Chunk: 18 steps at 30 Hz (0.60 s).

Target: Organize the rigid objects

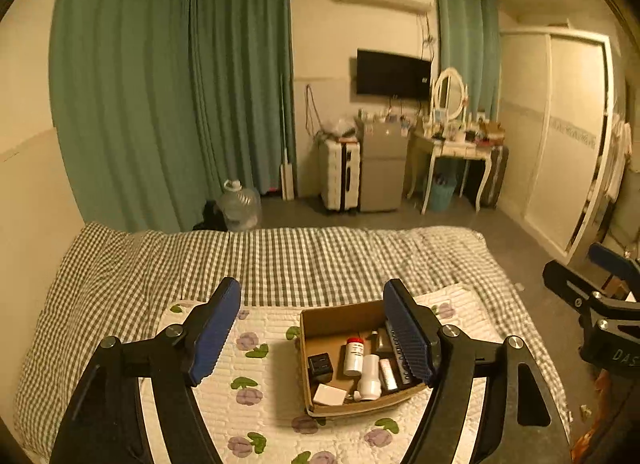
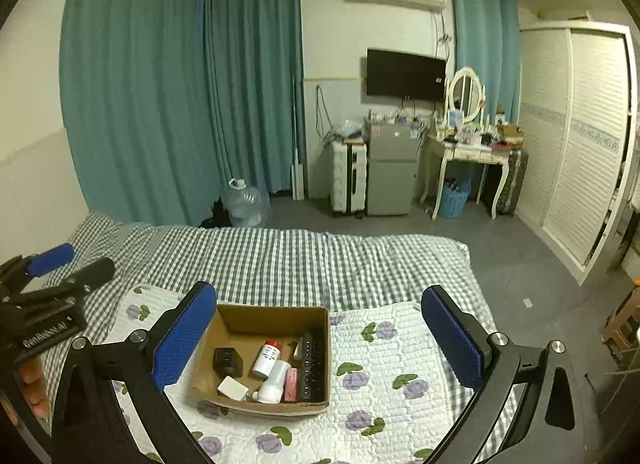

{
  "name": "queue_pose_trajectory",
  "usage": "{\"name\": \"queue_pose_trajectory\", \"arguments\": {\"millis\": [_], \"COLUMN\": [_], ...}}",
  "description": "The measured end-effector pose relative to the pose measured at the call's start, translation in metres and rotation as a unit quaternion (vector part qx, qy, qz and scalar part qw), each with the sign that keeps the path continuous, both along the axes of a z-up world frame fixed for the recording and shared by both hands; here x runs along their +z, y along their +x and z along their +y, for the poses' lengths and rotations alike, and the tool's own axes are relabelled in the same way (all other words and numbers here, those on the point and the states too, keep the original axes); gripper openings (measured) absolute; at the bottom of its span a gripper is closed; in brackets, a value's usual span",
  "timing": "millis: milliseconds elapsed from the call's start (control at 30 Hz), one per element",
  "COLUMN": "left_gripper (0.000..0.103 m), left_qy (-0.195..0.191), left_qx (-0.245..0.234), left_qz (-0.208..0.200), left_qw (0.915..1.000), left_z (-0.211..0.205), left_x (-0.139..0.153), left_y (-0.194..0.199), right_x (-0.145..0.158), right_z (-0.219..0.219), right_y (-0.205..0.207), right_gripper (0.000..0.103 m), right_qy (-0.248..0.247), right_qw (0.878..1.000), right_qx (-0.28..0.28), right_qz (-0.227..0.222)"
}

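Note:
An open cardboard box (image 1: 320,320) (image 2: 256,320) sits on a white floral mat (image 1: 260,384) (image 2: 380,364) on the bed. Inside lie a white bottle with a red cap (image 1: 354,356) (image 2: 267,358), a black cube charger (image 1: 320,367) (image 2: 228,361), a white flat square (image 1: 329,395) (image 2: 232,388), a white capped bottle (image 1: 369,378) (image 2: 275,382), a black remote (image 2: 314,364) (image 1: 396,348) and a pink box (image 2: 291,384). My left gripper (image 1: 312,334) is open and empty above the mat. My right gripper (image 2: 320,338) is open and empty, the box by its left finger.
The bed has a green-checked quilt (image 1: 280,260) (image 2: 280,260). Beyond it on the floor stand a water jug (image 2: 244,202), a white suitcase (image 2: 349,178), a small fridge (image 2: 390,168), a dressing table (image 2: 468,152) and a wardrobe (image 2: 572,136).

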<state>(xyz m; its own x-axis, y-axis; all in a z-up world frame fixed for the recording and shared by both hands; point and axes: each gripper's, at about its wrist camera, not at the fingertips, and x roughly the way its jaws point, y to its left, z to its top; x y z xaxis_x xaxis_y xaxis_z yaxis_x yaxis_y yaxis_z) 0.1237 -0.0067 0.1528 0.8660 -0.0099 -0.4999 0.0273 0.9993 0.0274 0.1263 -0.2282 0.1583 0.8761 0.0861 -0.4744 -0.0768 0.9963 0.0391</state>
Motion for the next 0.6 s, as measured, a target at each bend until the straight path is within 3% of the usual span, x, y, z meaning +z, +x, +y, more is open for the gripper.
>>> {"name": "queue_pose_trajectory", "arguments": {"millis": [233,467,600], "left_gripper": [0.078,0.078,0.078], "left_qy": [0.007,-0.015,-0.013], "left_qx": [0.003,0.029,0.028], "left_qz": [-0.055,-0.075,-0.051], "left_qw": [0.9985,0.9967,0.9983], "left_z": [0.006,0.016,0.017], "left_x": [-0.024,-0.075,-0.108], "left_y": [-0.056,-0.079,-0.081], "right_x": [-0.022,-0.083,-0.128], "right_z": [0.006,0.008,0.016], "right_y": [-0.056,-0.088,-0.093], "right_gripper": [0.103,0.103,0.103], "right_qy": [-0.007,0.002,-0.002], "right_qw": [0.999,0.997,0.998], "right_qx": [0.011,-0.006,-0.004], "right_qz": [-0.029,-0.082,-0.067]}}
